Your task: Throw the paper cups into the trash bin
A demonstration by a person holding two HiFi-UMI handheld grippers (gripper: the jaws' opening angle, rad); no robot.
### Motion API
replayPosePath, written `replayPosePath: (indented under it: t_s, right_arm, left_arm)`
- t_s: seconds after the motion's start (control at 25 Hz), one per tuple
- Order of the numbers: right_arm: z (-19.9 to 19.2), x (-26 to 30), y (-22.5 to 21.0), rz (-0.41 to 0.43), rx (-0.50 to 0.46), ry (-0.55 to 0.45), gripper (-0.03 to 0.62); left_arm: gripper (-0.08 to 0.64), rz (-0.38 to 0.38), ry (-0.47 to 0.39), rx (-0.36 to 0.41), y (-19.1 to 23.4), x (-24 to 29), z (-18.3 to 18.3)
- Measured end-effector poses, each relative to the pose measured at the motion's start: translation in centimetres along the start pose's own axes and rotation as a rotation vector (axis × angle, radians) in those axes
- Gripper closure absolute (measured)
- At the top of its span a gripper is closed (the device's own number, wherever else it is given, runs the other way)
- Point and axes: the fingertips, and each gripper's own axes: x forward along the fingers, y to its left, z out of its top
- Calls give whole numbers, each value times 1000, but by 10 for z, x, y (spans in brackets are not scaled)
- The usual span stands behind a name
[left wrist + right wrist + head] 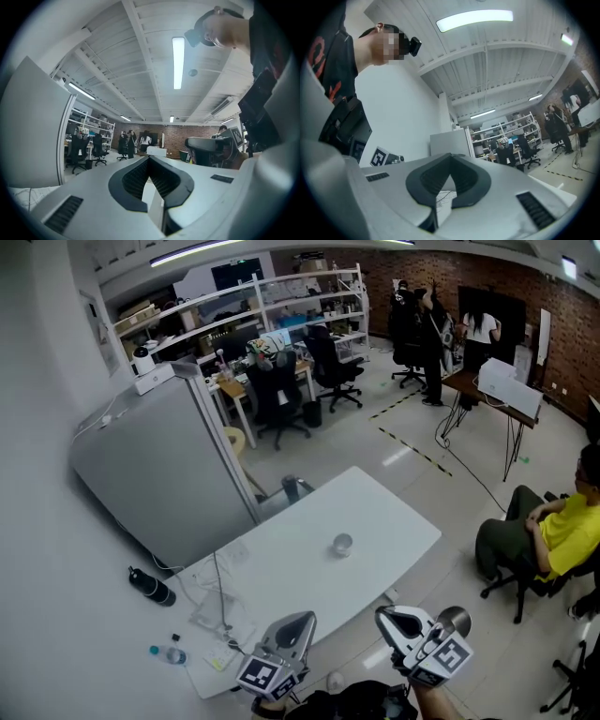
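A single paper cup (pixel 342 545) stands upright near the middle of the white table (pixel 281 568) in the head view. Both grippers hover at the table's near edge, well short of the cup. My left gripper (pixel 304 618) is shut, and nothing sits between its jaws in the left gripper view (pixel 149 158). My right gripper (pixel 385 614) is shut and empty too, as the right gripper view (pixel 450 155) shows. A small grey bin-like container (pixel 292 488) stands just past the table's far edge. Neither gripper view shows the cup.
Cables and papers (pixel 220 610) lie on the table's left end. A black bottle (pixel 152 587) and a small blue-capped bottle (pixel 171 654) lie on the floor at the left. A grey partition (pixel 169 474) stands behind the table. A person in a yellow shirt (pixel 562 531) sits at the right.
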Motion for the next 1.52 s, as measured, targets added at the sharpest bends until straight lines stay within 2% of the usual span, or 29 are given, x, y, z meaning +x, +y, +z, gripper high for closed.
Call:
replayPosePath:
  t_s: [0.12, 0.24, 0.32, 0.48, 0.6, 0.88, 1.08, 1.28, 1.52]
  right_arm:
    - [-4, 15, 0, -17, -21, 5, 592]
    - [-6, 24, 0, -39, -16, 7, 592]
    - [-10, 28, -1, -51, -21, 26, 592]
    - [-23, 36, -10, -68, -26, 71, 592]
    - [-27, 46, -24, -74, -15, 80, 592]
    - [-35, 72, -67, -23, 11, 94, 592]
    - [-25, 97, -110, 63, 14, 96, 592]
    - [-20, 115, -145, 152, -6, 92, 592]
    - [-34, 123, -162, 196, 32, 128, 592]
  left_arm:
    - [558, -12, -7, 24, 16, -3, -1]
    - [558, -6, 13, 112, 27, -2, -6]
    - [558, -13, 35, 133, 34, 1, -11]
    - [558, -40, 31, 94, 46, 11, -16]
    - [558, -44, 60, 71, 59, 24, -16]
    - [558, 43, 77, 35, 93, 57, -19]
    - [558, 140, 68, 10, 117, 92, -20]
    - [558, 174, 61, 19, 119, 129, -3]
    - [558, 238, 55, -101, 131, 133, -13]
